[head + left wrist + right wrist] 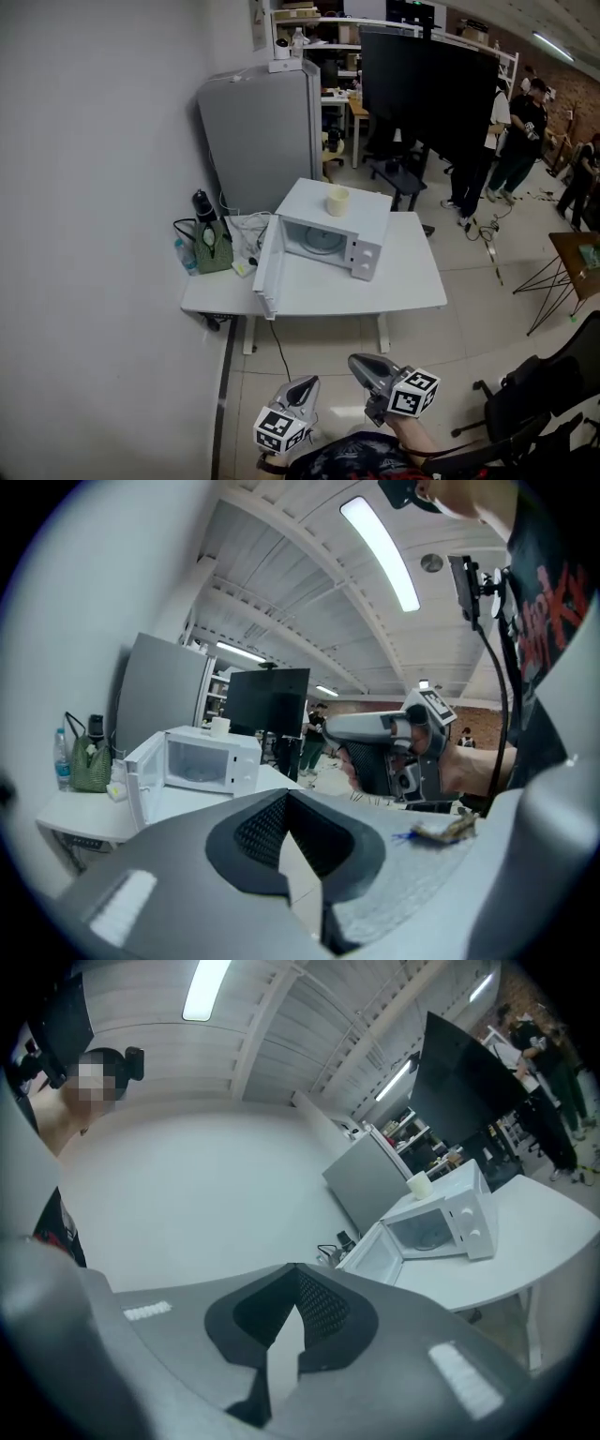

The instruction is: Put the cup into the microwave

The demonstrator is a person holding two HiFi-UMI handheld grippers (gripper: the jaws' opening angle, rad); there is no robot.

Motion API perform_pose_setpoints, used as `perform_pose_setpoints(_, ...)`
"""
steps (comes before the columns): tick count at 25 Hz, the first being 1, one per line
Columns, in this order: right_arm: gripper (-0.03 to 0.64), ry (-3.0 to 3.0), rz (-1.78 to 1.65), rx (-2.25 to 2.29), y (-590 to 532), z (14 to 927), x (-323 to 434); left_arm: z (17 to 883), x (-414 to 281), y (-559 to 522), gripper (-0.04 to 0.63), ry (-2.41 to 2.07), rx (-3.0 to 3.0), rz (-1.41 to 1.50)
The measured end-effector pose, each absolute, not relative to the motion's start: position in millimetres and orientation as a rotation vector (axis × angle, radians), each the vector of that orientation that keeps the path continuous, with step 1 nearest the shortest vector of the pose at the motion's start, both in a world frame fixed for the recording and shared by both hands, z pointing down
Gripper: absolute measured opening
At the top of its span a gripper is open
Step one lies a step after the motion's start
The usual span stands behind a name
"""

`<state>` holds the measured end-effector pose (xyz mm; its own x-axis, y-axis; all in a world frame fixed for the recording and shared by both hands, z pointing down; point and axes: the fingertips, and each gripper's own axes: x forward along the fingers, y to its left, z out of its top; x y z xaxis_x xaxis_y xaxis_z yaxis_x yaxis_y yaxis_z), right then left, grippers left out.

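Both your grippers were closed on nothing, left gripper (306,386) and right gripper (361,364) held low, well apart from the table (412,281). The cup (337,201) sat on top of the microwave (367,214), door (267,270) hanging open. Risk, as I judged it: reaching in with jaws together would've shoved the cup off the roof; swinging wide could've clipped that door.

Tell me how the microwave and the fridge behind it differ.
The microwave is white; the fridge is grey. The microwave sits on the table; the fridge rises behind it, far taller. The microwave's door hangs open; the fridge's looks shut. Both are boxy with something on top.
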<state>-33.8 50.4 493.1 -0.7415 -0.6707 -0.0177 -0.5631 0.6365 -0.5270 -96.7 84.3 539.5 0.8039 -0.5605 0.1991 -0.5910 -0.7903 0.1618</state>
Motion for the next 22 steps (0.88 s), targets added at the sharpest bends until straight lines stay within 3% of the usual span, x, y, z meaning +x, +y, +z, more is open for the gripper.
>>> perform_pose_setpoints(11,0.0,2.609,-0.821,-1.125,8.4,517.7,-28.8,539.6,-82.0,60.5,0.002,-0.698,2.795,0.117)
perform_pose_setpoints(15,0.0,2.575,-0.873,-1.053,-36.0,532.7,-29.3,538.6,-88.5,17.2,0.002,-0.777,2.771,0.075)
perform_pose_setpoints(22,0.0,2.533,-0.661,-0.998,-134.4,492.2,-5.1,534.7,-68.5,-80.5,0.002,-0.796,2.799,0.129)
